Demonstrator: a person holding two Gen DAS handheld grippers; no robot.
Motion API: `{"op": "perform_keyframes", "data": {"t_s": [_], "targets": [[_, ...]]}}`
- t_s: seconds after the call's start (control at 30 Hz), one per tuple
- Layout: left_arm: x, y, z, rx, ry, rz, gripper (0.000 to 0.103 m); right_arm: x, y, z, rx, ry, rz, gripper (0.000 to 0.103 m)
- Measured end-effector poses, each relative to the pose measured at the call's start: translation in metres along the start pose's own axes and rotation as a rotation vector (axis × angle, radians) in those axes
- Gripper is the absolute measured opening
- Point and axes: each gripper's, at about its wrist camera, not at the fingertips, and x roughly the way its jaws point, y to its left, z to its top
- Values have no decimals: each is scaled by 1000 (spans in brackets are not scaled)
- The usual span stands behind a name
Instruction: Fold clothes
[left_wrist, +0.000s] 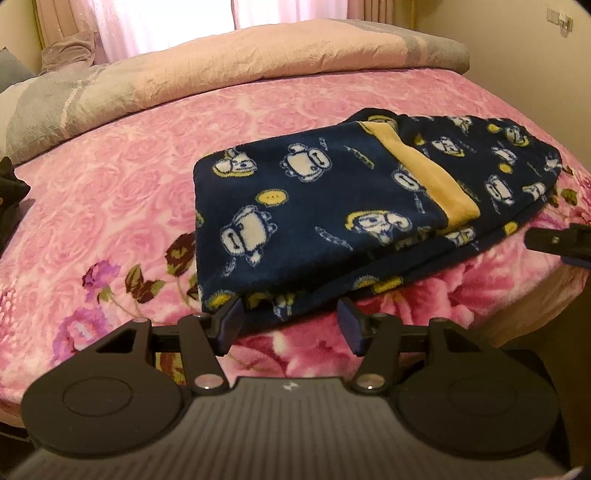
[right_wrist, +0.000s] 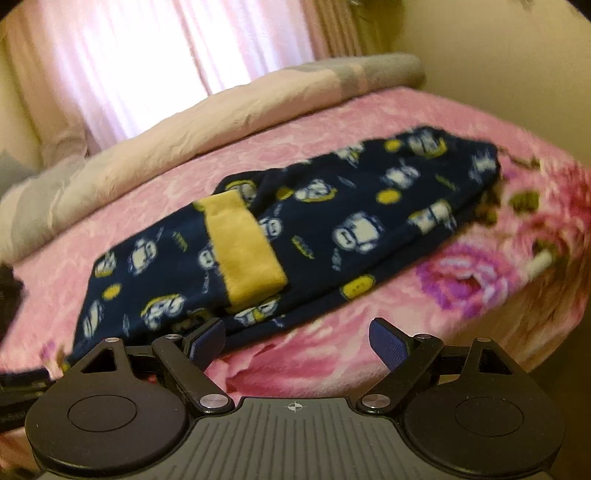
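A folded navy fleece garment (left_wrist: 314, 206) (right_wrist: 332, 229), printed with white cartoon monkeys, lies on the pink floral blanket (left_wrist: 110, 184) (right_wrist: 480, 273). A yellow cuff (left_wrist: 439, 177) (right_wrist: 243, 251) lies folded across its top. My left gripper (left_wrist: 290, 314) is open at the garment's near edge, its fingertips just short of the cloth and nothing between them. My right gripper (right_wrist: 295, 332) is open wide at the near edge as well, over bare blanket and holding nothing. One of its fingers (left_wrist: 554, 240) shows at the right of the left wrist view.
A rolled pink and grey duvet (left_wrist: 221, 74) (right_wrist: 184, 133) lies along the far side of the bed, under pink curtains (right_wrist: 166, 48). A dark garment (left_wrist: 11, 184) sits at the left edge. The bed drops away at the right (left_wrist: 546, 295).
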Motion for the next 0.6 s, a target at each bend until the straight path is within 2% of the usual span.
{"op": "perform_keyframes", "data": {"t_s": [0.17, 0.33, 0.43, 0.6], "targets": [[5, 11, 11, -24, -63, -44, 53, 8, -47, 10, 171, 10, 38, 88], [21, 18, 26, -47, -97, -69, 52, 17, -108, 30, 389, -38, 73, 88], [38, 23, 34, -82, -96, -74, 52, 26, -146, 46, 527, -80, 103, 87], [67, 30, 42, -135, -59, -78, 52, 47, -198, 79, 640, -152, 103, 85]]}}
